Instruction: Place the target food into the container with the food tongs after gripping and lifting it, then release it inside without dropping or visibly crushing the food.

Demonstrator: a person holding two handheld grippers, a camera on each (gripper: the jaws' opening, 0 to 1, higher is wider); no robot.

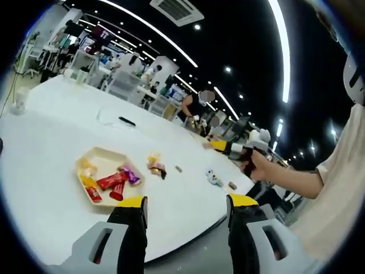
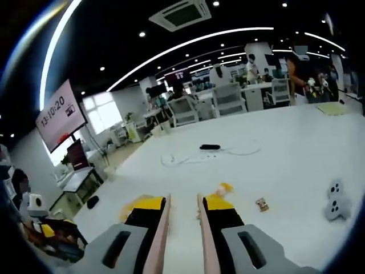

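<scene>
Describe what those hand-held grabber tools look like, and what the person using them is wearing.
Each tool has two black jaws with yellow tips on a pale grey body with slotted openings, as on the left gripper and the right gripper. The right gripper's jaws carry pinkish inner pads. In the left gripper view, the person wears a white short-sleeved shirt.

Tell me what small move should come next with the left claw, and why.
Probably bring the left claw down toward the table. It is open and holds nothing, above the tray of wrapped snacks. I cannot make out any tongs to pick up first.
</scene>
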